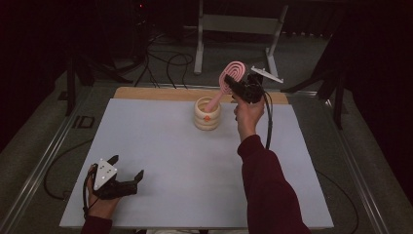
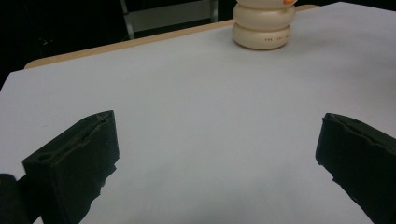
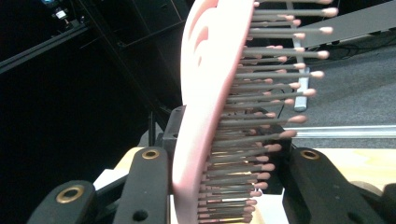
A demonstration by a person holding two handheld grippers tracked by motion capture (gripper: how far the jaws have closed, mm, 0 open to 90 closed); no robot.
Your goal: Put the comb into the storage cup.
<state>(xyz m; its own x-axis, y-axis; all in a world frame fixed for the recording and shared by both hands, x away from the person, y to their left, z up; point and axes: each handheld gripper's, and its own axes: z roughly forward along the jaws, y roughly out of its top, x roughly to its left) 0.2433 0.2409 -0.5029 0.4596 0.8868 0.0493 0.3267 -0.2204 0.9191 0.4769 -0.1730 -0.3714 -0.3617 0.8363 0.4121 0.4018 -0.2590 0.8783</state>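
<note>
The pink brush (image 1: 228, 80) stands tilted with its handle down inside the cream holder (image 1: 207, 114) and its vented head up and leaning away over the holder's far right side. The right gripper (image 1: 238, 87) is clamped on the head: in the right gripper view the brush (image 3: 205, 93) sits edge-on between the two black jaws, one against its smooth back, the other against the grey bristles (their tips are pink), and the jaws press in from both sides. The right hand (image 1: 247, 114) holds that gripper just right of the holder, above the far part of the mat (image 1: 165, 161), and a dark red sleeve (image 1: 265, 190) runs back to the near edge.

The holder is a ribbed, ringed pot with a small orange mark on its front, standing on the mat near the far edge; a strip of wooden table (image 1: 146, 92) shows just behind it. In the left gripper view the holder (image 2: 264, 28) stands well ahead.

The left gripper (image 1: 127, 176) rests at the mat's near left corner, well apart from the holder, with its jaws spread wide and nothing between them.
</note>
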